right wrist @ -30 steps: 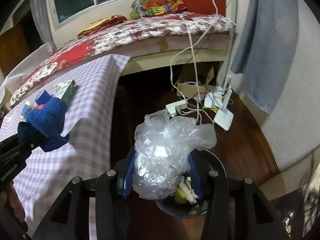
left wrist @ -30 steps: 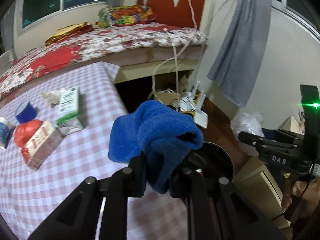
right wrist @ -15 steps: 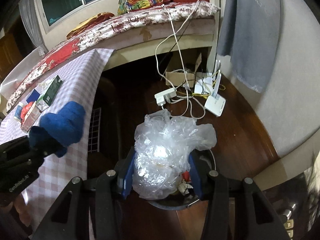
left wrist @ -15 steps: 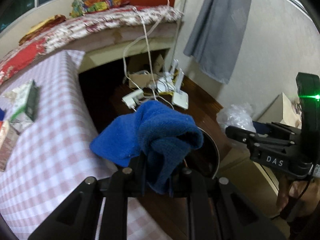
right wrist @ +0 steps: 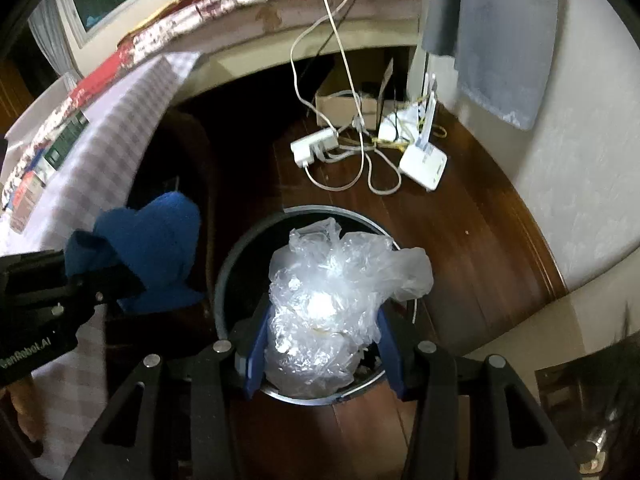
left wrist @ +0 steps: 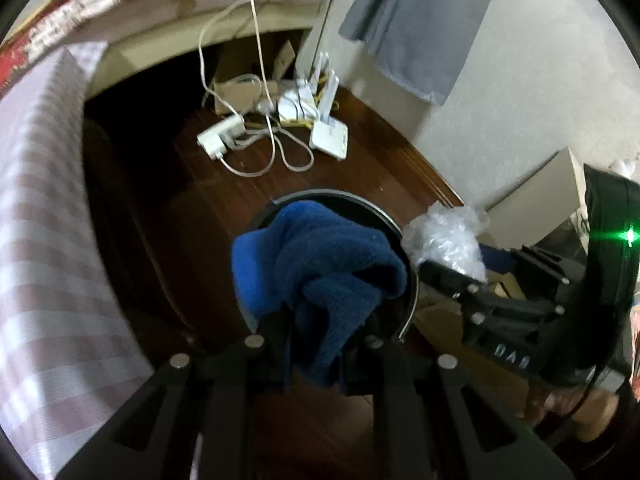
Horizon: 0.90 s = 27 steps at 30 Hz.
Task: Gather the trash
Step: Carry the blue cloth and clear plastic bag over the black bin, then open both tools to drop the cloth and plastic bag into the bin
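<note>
1. Leftmost, beside the round bin (right wrist: 224,280), the checked tablecloth (right wrist: 120,120) drapes a table.
2. Next, the left gripper (left wrist: 320,344) is clenched on a blue cloth (left wrist: 320,264), held over the bin's left rim.
3. Rightward, the right gripper (right wrist: 322,344) grasps a crumpled clear plastic bag (right wrist: 332,288) directly above the bin's mouth.

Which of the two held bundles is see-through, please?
The crumpled clear plastic bag in the right gripper; the left gripper holds an opaque blue cloth.
</note>
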Each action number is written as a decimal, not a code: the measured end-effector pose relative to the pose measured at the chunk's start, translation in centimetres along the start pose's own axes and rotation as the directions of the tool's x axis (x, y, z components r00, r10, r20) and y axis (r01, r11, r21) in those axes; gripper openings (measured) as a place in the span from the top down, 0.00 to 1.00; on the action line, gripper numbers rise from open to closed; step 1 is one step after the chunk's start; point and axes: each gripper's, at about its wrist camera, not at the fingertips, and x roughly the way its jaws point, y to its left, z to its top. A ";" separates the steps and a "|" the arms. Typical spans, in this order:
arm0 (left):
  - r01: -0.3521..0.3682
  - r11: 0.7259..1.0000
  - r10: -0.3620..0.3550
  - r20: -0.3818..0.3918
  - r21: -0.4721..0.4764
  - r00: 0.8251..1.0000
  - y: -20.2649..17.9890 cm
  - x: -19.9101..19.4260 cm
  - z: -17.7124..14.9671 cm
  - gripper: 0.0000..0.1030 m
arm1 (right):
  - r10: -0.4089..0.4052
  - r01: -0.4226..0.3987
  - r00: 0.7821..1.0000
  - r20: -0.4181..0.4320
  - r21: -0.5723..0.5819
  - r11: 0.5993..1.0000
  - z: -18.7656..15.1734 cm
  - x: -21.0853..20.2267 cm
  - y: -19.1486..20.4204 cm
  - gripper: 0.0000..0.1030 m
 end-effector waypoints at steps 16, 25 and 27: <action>-0.146 0.989 0.138 -0.202 -0.024 0.970 0.4 7.1 -0.4 0.34 | -0.137 0.117 0.981 -0.138 -0.143 0.983 -2.7 6.7 -0.8 0.17; -0.159 0.986 0.163 -0.101 0.046 0.981 -1.8 2.3 -1.2 0.31 | -0.149 0.156 0.984 -0.101 0.065 0.986 -1.9 0.6 -3.2 0.16; -0.163 0.985 0.167 -0.067 0.058 0.984 -1.9 1.3 -0.8 0.31 | -0.164 0.171 0.983 -0.078 0.089 0.981 -1.6 -1.3 -2.9 0.15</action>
